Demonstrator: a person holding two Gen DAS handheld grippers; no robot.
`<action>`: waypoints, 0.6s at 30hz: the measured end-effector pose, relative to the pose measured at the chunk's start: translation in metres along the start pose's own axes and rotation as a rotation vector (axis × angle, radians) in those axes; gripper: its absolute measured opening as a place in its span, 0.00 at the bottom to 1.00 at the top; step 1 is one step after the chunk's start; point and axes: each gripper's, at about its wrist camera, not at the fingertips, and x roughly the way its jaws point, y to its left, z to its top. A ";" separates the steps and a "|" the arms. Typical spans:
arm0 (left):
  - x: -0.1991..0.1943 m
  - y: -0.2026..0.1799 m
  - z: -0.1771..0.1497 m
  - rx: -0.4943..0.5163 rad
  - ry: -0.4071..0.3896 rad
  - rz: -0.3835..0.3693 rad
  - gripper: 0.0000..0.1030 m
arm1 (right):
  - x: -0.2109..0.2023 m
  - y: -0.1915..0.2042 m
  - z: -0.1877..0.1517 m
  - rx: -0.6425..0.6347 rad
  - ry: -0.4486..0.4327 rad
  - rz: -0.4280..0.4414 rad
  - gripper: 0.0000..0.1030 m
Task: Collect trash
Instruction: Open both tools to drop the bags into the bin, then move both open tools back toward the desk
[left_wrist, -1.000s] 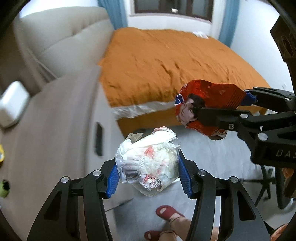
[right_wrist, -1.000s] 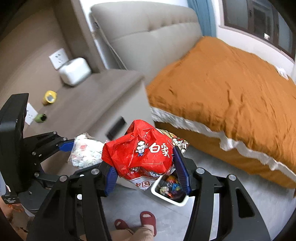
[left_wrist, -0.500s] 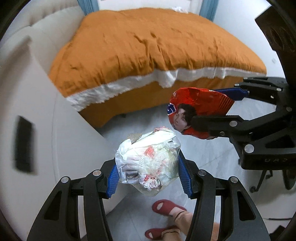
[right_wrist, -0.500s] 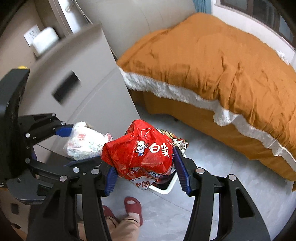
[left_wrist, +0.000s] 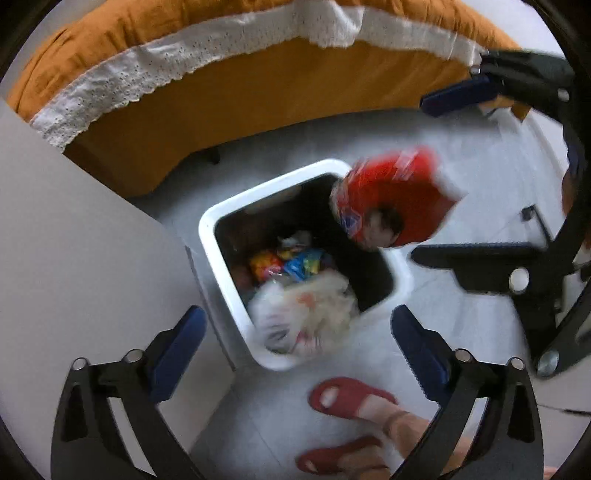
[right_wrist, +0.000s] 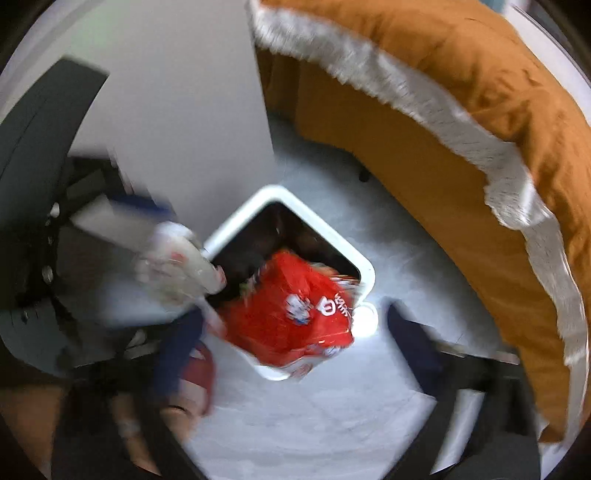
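We found the red snack packet (right_wrist: 291, 317) loose over the open mouth of the white bin (left_wrist: 210, 225), blurred, its lower edge overlapping the bin's near rim in the right wrist view and touching neither blue pad. Beside it the clear bag of white scraps (left_wrist: 306, 314) was just as loose, lying over the bin's near corner in the left wrist view, with coloured wrappers (left_wrist: 284, 264) showing deeper inside. Our left gripper (left_wrist: 295, 328) pointed steeply down at the bin, its jaws opening and standing wide, the clear bag below them but pressed by no pad. Our right gripper (right_wrist: 295, 332) did likewise, jaws opening and spread, the red packet between them yet free of both. The bin stood on the pale grey floor (left_wrist: 461, 177), close against a grey cabinet side (left_wrist: 74, 240) and near the bed with its orange cover (right_wrist: 498, 110) and white lace trim. Our feet in red sandals (left_wrist: 347, 398) stood just beside the bin.
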 end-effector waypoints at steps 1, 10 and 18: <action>0.009 0.000 -0.002 0.010 0.008 0.008 0.95 | 0.009 -0.001 -0.002 -0.012 0.016 -0.007 0.96; 0.018 -0.004 -0.008 0.022 0.007 -0.004 0.95 | 0.021 0.004 -0.020 -0.031 0.051 -0.030 0.96; -0.043 -0.003 0.001 -0.051 -0.048 0.009 0.95 | -0.036 0.008 -0.009 -0.004 0.011 -0.031 0.96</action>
